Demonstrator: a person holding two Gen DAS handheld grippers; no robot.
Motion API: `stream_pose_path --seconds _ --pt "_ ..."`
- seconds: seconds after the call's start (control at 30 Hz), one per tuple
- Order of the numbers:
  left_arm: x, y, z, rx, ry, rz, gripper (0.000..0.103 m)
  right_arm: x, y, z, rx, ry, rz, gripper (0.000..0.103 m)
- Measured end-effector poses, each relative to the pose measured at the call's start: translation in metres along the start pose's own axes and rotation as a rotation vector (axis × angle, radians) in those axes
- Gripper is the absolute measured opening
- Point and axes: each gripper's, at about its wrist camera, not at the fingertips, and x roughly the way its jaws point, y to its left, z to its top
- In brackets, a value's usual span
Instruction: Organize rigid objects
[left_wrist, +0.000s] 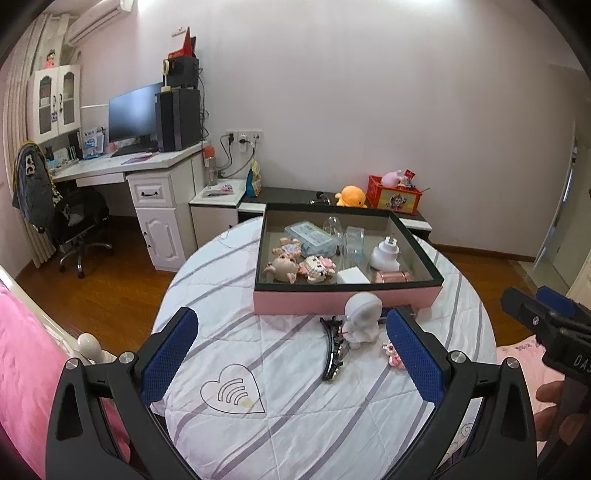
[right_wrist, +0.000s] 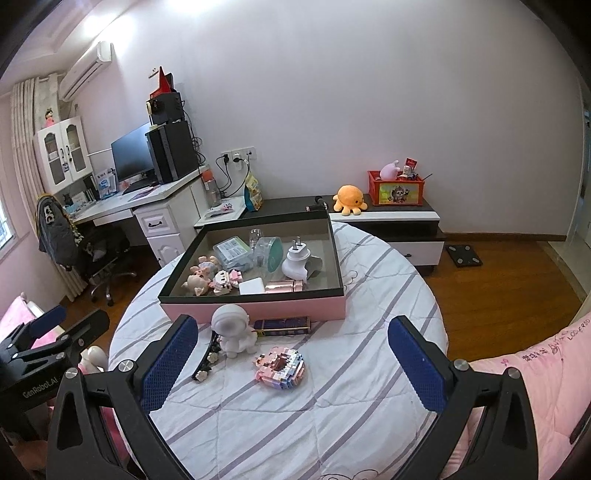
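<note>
Box (right_wrist: 255, 308) holds 8 items; 4 lie beside it.

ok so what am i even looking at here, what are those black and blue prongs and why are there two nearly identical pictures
The prongs are the fingers of two handheld grippers, one in each of a person's hands; there is no robot arm. Each gripper carries a wide-angle camera looking forward between its own fingers, so you get two similar views. One picture comes from the left gripper, the other from the right gripper. Both are open and hold nothing.

On the round striped table sits a pink box already holding small things. Outside it, on the cloth, are a white astronaut figure, a dark hair clip, a pink block toy and a dark flat box.
</note>
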Motion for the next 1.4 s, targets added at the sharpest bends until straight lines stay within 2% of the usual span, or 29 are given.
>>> stream_pose_path --seconds 0.3,0.5,0.83,0.97,1.03,1.1,1.23,1.3,1.37,1.4 --pt "0.043 0.000 -0.024 0.003 0.102 -0.041 0.103 0.028 -0.012 -0.011 0.015 0.080 -0.022 0.103" --pt "0.079 -0.007 -0.044 0.038 0.192 -0.042 0.103 0.062 -0.018 -0.027 0.018 0.180 -0.033 0.103" --pt "0.122 -0.029 -0.058 0.133 0.251 -0.042 0.103 0.096 -0.017 -0.042 0.017 0.270 -0.001 0.103" --pt "0.142 -0.032 -0.058 0.116 0.292 -0.077 0.101 0.105 -0.016 -0.044 0.021 0.292 0.013 0.103" --pt "0.154 -0.034 -0.060 0.119 0.323 -0.080 0.090 0.111 -0.015 -0.045 0.021 0.305 0.020 0.103" --pt "0.159 -0.035 -0.059 0.133 0.328 -0.076 0.089 0.116 -0.012 -0.045 0.019 0.314 0.030 0.103" --pt "0.160 -0.027 -0.053 0.137 0.310 -0.091 0.062 0.124 -0.007 -0.047 0.007 0.328 0.040 0.103" --pt "0.161 -0.019 -0.050 0.128 0.310 -0.104 0.053 0.127 -0.004 -0.049 0.000 0.336 0.042 0.103" --pt "0.162 -0.016 -0.048 0.130 0.312 -0.114 0.052 0.130 -0.003 -0.050 -0.003 0.344 0.041 0.103" --pt "0.164 -0.017 -0.047 0.140 0.311 -0.108 0.055 0.132 -0.003 -0.051 -0.002 0.347 0.040 0.103"
